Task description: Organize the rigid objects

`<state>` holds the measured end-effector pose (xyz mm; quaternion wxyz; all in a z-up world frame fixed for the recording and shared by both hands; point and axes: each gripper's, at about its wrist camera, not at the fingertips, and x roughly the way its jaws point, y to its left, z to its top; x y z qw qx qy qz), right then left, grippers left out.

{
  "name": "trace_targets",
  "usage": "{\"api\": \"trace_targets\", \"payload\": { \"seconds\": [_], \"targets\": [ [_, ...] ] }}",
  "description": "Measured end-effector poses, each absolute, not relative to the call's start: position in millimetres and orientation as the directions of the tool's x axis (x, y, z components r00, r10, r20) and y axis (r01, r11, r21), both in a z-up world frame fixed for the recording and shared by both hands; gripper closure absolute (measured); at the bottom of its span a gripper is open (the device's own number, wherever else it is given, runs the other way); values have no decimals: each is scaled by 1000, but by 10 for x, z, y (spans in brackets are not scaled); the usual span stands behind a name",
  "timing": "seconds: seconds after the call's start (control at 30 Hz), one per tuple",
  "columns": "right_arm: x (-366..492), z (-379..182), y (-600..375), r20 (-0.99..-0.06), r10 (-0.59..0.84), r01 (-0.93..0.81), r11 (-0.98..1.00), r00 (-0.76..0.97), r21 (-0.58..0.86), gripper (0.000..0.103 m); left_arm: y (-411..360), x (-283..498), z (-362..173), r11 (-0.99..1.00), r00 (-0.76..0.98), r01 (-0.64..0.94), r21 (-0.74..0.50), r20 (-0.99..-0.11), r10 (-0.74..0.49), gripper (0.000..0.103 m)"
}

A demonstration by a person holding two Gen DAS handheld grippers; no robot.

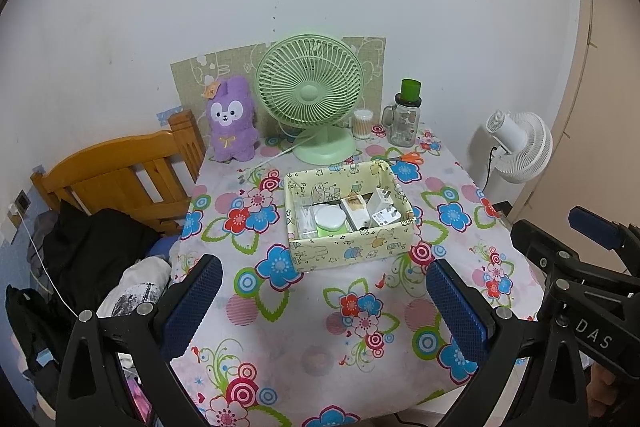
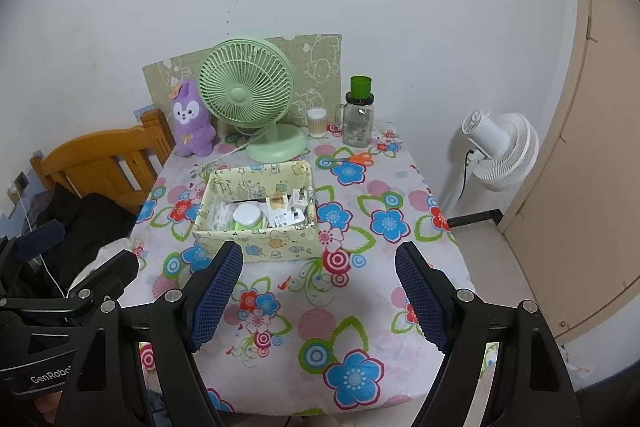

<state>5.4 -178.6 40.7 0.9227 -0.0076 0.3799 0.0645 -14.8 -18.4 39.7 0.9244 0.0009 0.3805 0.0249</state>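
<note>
A pale yellow patterned box (image 1: 352,250) (image 2: 260,245) stands in the middle of the flowered table. It holds a round white and green jar (image 1: 330,219) (image 2: 247,217), a white plug adapter (image 1: 383,207) (image 2: 298,201) and other small white items. Orange-handled scissors (image 1: 410,158) (image 2: 356,158) lie behind the box on the right. My left gripper (image 1: 324,269) is open and empty, above the table in front of the box. My right gripper (image 2: 318,255) is open and empty, just in front of the box. The right gripper also shows at the right edge of the left wrist view (image 1: 592,227).
At the table's back stand a green desk fan (image 1: 310,95) (image 2: 248,91), a purple plush rabbit (image 1: 232,121) (image 2: 191,121), a cotton swab tub (image 1: 363,123) (image 2: 317,123) and a glass jar with a green cap (image 1: 404,119) (image 2: 358,115). A wooden bed frame (image 1: 120,179) is left, a white floor fan (image 2: 500,147) right.
</note>
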Motion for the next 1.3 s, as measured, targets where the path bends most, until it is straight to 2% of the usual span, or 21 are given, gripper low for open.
{"api": "trace_targets", "payload": {
  "seconds": [1.3],
  "targets": [
    [324,385,-1732,-730,117,-127,991,674,42,22,-74,141,356,999,683,-36,18,-729,38,0]
  ]
}}
